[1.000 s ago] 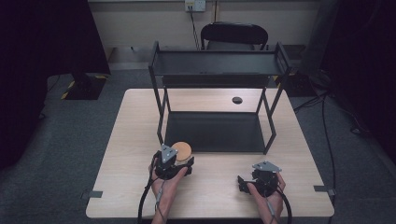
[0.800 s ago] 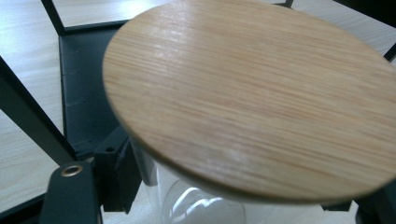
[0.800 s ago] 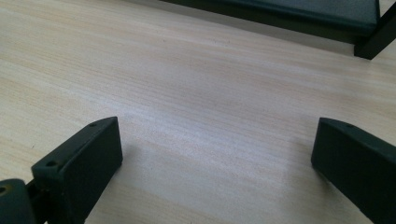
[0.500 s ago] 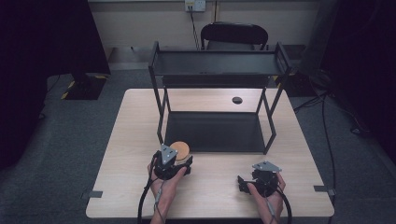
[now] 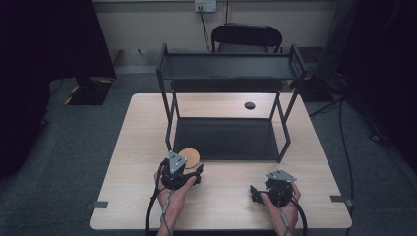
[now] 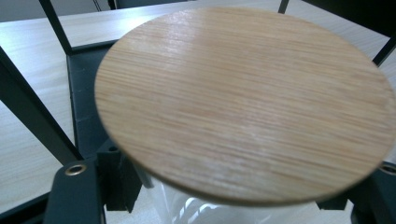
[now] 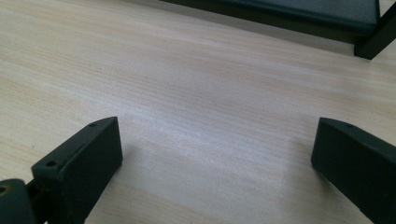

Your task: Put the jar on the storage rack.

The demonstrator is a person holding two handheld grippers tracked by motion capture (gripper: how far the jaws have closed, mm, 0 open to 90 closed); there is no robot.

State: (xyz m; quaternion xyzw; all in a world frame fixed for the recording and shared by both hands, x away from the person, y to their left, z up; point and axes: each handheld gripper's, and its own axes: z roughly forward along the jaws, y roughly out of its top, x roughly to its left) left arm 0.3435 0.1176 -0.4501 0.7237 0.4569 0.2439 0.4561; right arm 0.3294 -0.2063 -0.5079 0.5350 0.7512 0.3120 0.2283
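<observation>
Left gripper view: the jaws of the left gripper (image 5: pixel 189 173) sit on both sides of a clear jar (image 6: pixel 196 207) with a round wooden lid (image 6: pixel 243 102). They look like they are pinching the glass just under the lid.
Jar: it is at the front of the desk (image 5: pixel 142 147), right by the front left leg of the black shelf rack (image 5: pixel 228 73).
Lid: on top of the jar, closed.
Right gripper view: the jaws of the right gripper (image 7: pixel 217 158) are spread wide over bare wood, with nothing between them.
Done so far: I think the jar is grabbed.
Left to do: it looks like the jar goes into the rack. Both shelves are bare, so that part is not done yet.
</observation>
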